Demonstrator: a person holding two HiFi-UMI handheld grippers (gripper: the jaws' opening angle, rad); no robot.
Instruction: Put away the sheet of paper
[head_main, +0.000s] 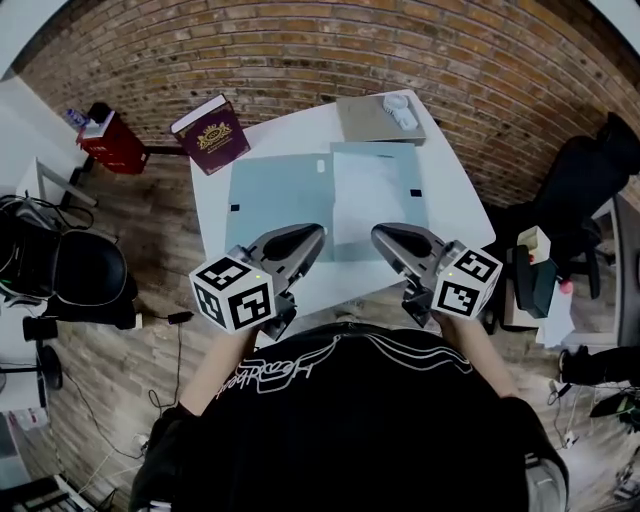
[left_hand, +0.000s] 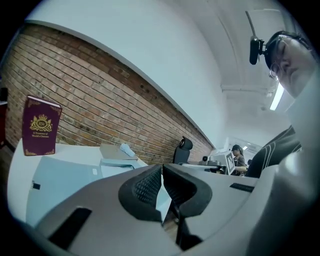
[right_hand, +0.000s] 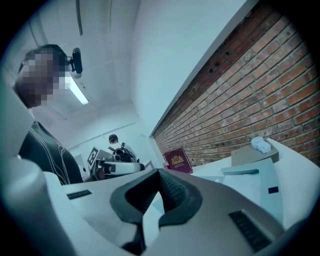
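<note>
Sheet of paper (head_main: 370, 190) on what may be an open folder (head_main: 272, 195), left gripper (head_main: 316, 234) and right gripper (head_main: 380, 234) clenched empty

The table (head_main: 300, 135) has a smooth, matt white top. On it lies an open folder (head_main: 270, 190) of pale blue-grey plastic with a soft sheen, and on the folder's right half a sheet of paper (head_main: 375, 190), white and matt. The book (head_main: 212, 135) at the far left has a glossy maroon cover with gilt print. A dull brown board (head_main: 365, 120) that looks like card lies at the far right. The wall (head_main: 300, 50) is rough bare brick, the floor (head_main: 150, 200) grained wood planks. The left gripper (head_main: 318, 232) and right gripper (head_main: 378, 232) have smooth matt grey plastic shells; the pads (left_hand: 145, 187) are dark and finely ribbed. The shirt (head_main: 340, 430) is black cloth.
</note>
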